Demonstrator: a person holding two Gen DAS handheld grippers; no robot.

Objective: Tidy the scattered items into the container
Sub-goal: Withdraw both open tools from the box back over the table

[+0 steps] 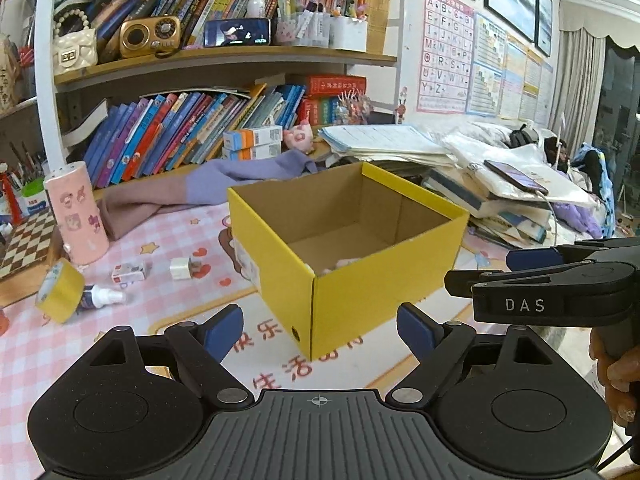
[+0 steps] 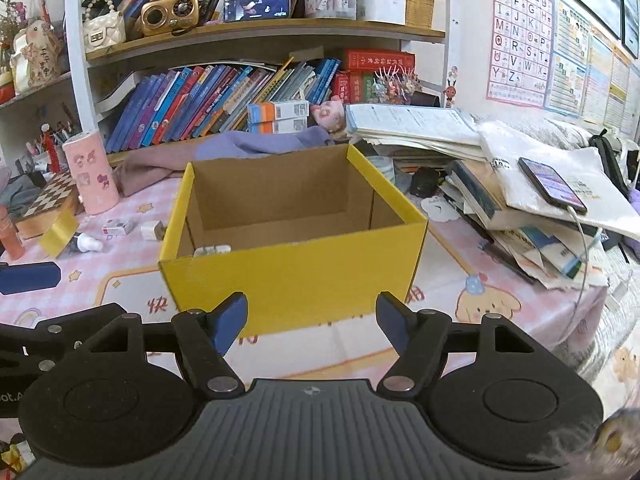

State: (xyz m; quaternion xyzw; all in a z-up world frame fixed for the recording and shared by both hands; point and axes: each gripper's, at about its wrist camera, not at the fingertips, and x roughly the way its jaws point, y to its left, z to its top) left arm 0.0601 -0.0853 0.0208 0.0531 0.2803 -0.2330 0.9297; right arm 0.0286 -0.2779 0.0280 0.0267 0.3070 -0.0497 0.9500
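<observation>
Both tools, the left tool and the right tool, are released and empty near the yellow cardboard box, probably because the tape roll, spray bottle and small cartons at the far left of the counter are not yet collected.

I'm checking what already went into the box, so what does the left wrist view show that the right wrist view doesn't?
Only the left wrist view shows something pink on the floor of the yellow box, plus the right gripper side-on, jaws apart and empty. Only the right wrist view shows a white item in the box's near left corner. Both show the box open, and the yellow tape roll, spray bottle and small white box still on the pink mat, left of the box.
</observation>
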